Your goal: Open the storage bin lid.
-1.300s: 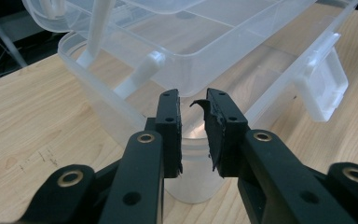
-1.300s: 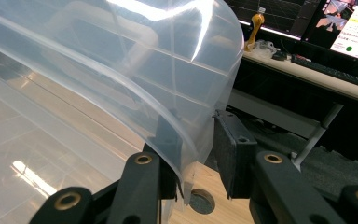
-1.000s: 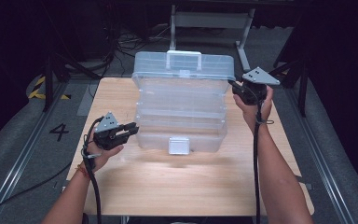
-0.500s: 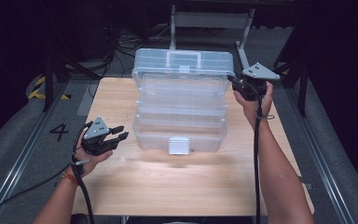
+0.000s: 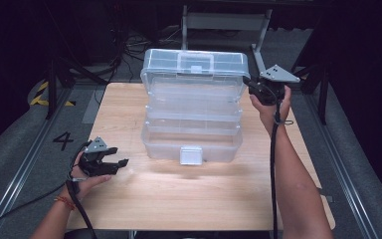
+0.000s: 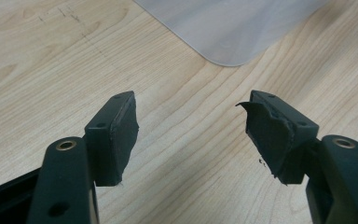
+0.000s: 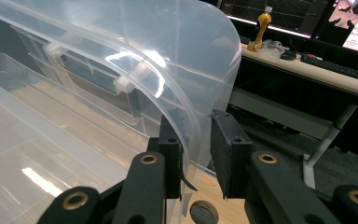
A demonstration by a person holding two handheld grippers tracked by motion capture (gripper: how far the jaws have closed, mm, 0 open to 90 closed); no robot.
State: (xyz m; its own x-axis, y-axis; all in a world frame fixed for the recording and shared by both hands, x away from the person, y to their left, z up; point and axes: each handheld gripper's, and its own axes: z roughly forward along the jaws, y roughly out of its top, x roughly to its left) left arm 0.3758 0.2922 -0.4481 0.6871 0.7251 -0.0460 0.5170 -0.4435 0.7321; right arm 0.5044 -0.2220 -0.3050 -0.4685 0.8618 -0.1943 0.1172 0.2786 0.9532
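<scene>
Right tongs (image 7: 196,154) pinch raised lid (image 5: 194,67) of clear box (image 5: 191,142), probably keeping it open. Left tongs (image 5: 114,163) just opening, nothing between, low over surface (image 5: 199,199) near box's front corner.

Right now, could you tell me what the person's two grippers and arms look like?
Both the left gripper and the right gripper are black, each topped by a grey three-cornered plate and trailing a black cable. The left pads look worn and ragged. The forearms are bare, with an orange band on the left wrist.
</scene>
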